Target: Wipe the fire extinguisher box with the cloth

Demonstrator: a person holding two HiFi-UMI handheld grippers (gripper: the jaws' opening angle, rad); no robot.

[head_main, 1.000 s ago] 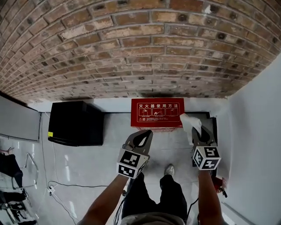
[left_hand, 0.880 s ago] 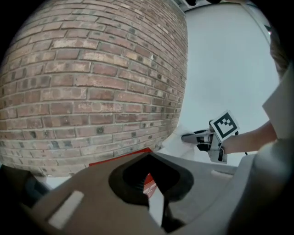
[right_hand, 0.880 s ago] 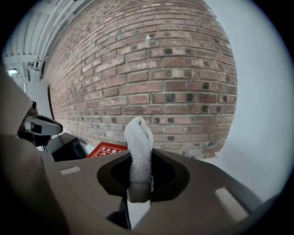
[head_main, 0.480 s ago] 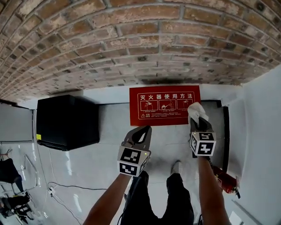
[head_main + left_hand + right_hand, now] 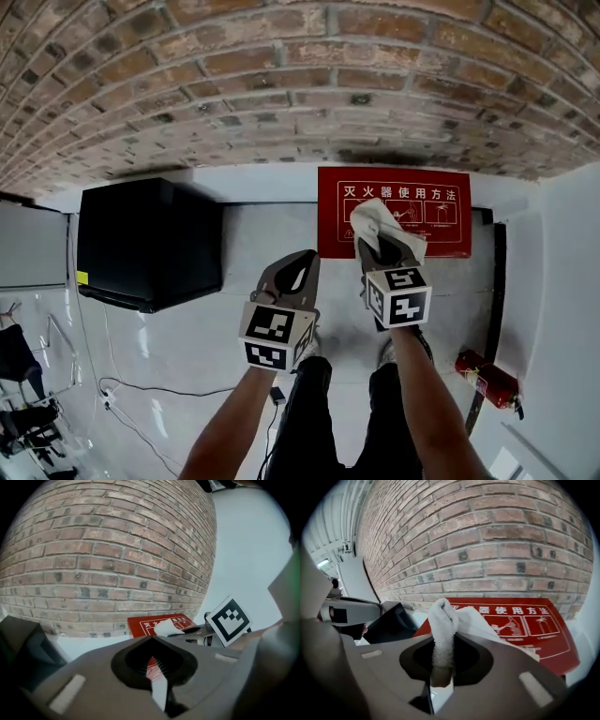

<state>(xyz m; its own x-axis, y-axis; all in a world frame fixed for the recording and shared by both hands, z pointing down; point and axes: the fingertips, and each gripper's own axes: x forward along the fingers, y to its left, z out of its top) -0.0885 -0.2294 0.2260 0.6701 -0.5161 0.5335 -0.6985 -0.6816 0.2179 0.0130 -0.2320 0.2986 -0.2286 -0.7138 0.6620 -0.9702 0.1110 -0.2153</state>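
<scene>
A black rectangular cabinet (image 5: 150,244) stands at the left, against the red brick wall (image 5: 281,103). The left gripper (image 5: 302,264) hovers with its jaws closed on nothing. The right gripper (image 5: 382,248) pinches a white terry cloth (image 5: 377,220) over the left part of the red fire extinguisher box (image 5: 445,234) at the wall's foot.

Box (image 5: 448,232) partly behind cloth (image 5: 375,223)

Crumpled white cloth (image 5: 379,223) over the red fire extinguisher box (image 5: 442,240).
</scene>
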